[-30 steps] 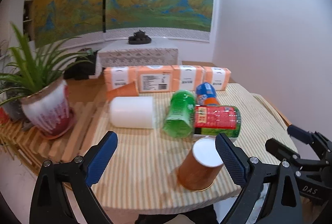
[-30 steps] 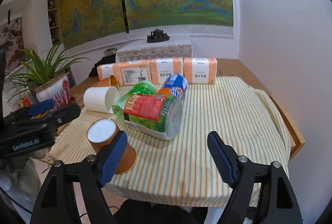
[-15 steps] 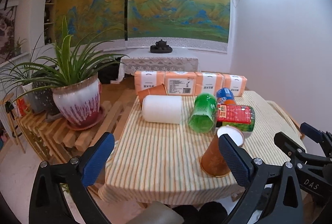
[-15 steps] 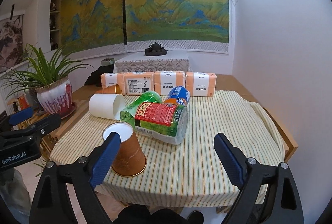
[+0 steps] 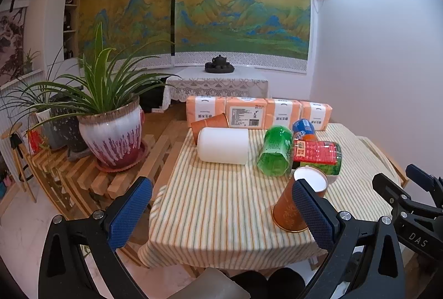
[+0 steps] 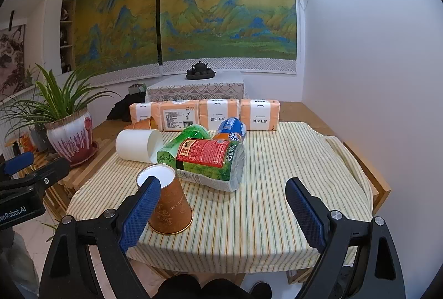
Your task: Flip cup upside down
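A brown paper cup stands upside down, white base up, near the front edge of the striped tablecloth; it also shows in the right wrist view. My left gripper is open and empty, held back from the table, its right finger overlapping the cup in view. My right gripper is open and empty, also back from the table, its left finger in front of the cup. The right gripper shows in the left wrist view at the far right.
A white cup lies on its side, with another brown cup behind it. Green and red bottles lie beside the upturned cup. Orange packs line the back. A potted plant stands on a wooden rack, left.
Both grippers have pulled back and up from the table, so more of the room shows. The brown cup stays upside down in the same spot.
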Demonstrator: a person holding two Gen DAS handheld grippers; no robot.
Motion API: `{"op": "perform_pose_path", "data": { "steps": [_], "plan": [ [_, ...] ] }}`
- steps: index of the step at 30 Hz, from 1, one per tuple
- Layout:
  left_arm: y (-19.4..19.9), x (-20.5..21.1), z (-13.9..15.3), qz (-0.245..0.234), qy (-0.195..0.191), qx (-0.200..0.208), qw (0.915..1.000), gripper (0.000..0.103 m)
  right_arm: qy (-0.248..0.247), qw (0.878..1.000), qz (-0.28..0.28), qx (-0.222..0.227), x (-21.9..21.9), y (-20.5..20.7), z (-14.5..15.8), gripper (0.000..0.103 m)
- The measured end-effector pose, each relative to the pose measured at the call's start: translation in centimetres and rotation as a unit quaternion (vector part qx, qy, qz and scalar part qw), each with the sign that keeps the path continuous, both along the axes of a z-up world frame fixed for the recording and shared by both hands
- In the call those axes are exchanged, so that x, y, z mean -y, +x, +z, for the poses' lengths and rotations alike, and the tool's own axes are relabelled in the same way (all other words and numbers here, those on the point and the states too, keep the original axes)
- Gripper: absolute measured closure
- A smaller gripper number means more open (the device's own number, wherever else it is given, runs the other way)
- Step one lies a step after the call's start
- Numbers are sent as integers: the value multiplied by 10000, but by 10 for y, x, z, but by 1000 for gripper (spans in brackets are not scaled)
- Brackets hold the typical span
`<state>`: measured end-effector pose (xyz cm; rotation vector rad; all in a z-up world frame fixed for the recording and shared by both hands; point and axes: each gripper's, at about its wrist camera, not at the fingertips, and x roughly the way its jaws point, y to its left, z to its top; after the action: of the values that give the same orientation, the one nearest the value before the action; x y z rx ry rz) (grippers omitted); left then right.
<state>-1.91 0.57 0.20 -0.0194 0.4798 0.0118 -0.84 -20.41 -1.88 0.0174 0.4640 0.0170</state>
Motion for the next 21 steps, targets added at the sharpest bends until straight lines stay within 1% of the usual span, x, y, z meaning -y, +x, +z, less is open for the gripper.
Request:
{"op": "perform_pose_path", "data": {
  "steps": [21],
  "plan": [
    [3,7,-1,-69,38,-2,10000,1,-16,10000,-47,-9,4,0,1,14]
  ]
}}
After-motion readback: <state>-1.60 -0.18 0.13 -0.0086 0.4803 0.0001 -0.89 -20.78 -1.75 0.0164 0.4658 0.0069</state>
